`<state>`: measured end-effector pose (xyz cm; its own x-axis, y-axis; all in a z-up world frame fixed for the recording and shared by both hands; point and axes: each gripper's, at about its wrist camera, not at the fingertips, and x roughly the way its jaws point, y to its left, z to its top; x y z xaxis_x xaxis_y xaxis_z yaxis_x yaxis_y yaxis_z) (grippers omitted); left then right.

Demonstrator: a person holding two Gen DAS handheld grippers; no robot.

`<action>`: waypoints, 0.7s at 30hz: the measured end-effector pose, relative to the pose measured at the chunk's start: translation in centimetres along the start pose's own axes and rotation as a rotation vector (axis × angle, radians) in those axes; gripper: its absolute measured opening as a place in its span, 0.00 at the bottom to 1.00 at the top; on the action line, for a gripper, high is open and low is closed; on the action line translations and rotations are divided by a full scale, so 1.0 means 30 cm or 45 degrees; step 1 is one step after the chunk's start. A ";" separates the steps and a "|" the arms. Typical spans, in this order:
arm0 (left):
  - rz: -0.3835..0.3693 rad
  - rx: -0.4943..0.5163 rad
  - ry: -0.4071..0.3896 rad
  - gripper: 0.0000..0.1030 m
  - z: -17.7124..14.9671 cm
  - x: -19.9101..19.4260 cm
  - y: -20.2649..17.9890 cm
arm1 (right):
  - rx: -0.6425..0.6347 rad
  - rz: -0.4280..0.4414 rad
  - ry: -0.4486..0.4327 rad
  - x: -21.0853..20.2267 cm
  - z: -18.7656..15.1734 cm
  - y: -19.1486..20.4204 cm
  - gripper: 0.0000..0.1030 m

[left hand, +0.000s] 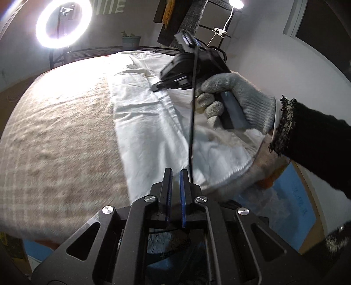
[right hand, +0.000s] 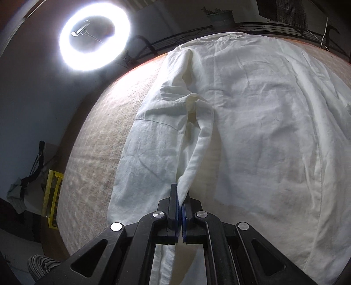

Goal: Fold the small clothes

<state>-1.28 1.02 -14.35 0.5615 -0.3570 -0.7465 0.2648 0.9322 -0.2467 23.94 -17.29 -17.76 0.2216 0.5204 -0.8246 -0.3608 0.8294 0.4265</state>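
Pinching crinkled white shirt (right hand: 252, 122) fold, right fingers (right hand: 181, 200); left fingers (left hand: 176, 175) pressed together, empty.

Both tools closed: left (left hand: 175, 173), right (right hand: 180, 197) (gloved hand (left hand: 232, 98)).

Glowing ring light (right hand: 94, 36), potted plant (right hand: 220, 16), yellow crate (right hand: 53, 198) beside beige blanket (left hand: 57, 136).

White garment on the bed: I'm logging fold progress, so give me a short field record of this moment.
garment: white garment spread on the beige blanket, one side edge drawn inward
right gripper: right gripper jaws shut on a pinched ridge of the cloth
left gripper: left gripper jaws shut, nothing between them, near the garment's edge
right hand: grey gloved hand
lighting: ring light
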 end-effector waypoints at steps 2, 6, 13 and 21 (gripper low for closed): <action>0.023 -0.003 -0.012 0.03 -0.015 -0.036 0.020 | -0.026 -0.024 -0.012 -0.029 -0.010 0.010 0.07; 0.089 -0.038 -0.038 0.03 0.007 -0.021 0.091 | -0.087 -0.046 -0.073 -0.116 -0.050 0.041 0.24; 0.076 -0.044 -0.073 0.03 0.102 0.122 0.121 | -0.136 0.006 -0.158 -0.237 -0.166 0.097 0.26; 0.112 0.002 0.026 0.03 0.029 0.287 0.119 | -0.132 -0.019 -0.220 -0.312 -0.284 0.082 0.28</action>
<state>5.19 1.21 -21.12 0.5664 -0.2727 -0.7777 0.2165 0.9598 -0.1789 13.28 -21.84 -12.17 0.3768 0.5428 -0.7506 -0.4458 0.8166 0.3667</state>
